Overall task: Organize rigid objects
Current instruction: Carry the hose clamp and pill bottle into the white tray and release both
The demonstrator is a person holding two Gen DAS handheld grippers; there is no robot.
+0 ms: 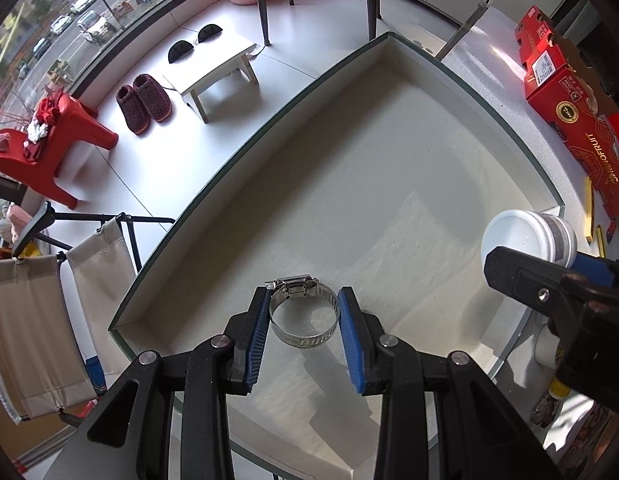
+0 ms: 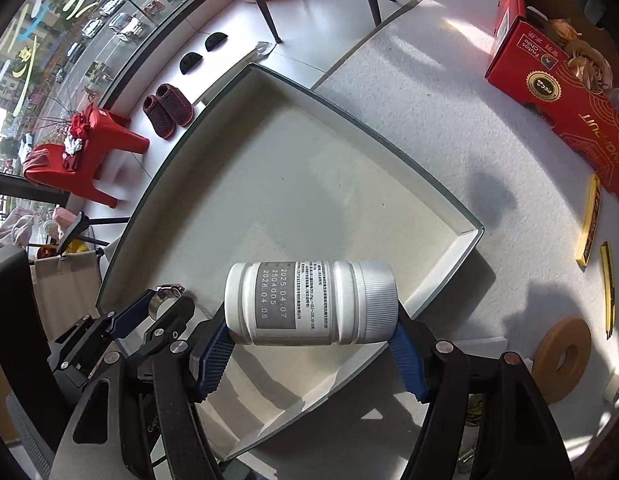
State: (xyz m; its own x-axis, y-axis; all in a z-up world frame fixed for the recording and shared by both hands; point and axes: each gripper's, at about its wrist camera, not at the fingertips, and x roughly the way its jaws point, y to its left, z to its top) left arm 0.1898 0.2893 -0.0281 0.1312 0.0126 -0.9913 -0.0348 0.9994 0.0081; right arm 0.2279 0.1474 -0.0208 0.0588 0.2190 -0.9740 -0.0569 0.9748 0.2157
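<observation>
The left gripper point(image 1: 303, 318) pinches a shiny slotted steel hose clamp point(image 1: 304, 311) at the lower centre of the left wrist view, its blue pads point(image 1: 258, 334) pressed on opposite sides of the ring, above the floor of the shallow white cardboard tray point(image 1: 393, 46). The clamp looks light, stiff and slick; gripping across the band seems the sound hold. Its hole faces the camera, and its screw housing points toward the top of the frame.

The right gripper point(image 2: 311, 340) clamps a white plastic pill bottle with a ribbed cap point(image 2: 311, 302) end to end, low in the right wrist view, over the tray's point(image 2: 467, 240) near corner. The bottle is rigid, smooth and probably light. Its long axis lies across the frame, with the cap pointing right.
</observation>
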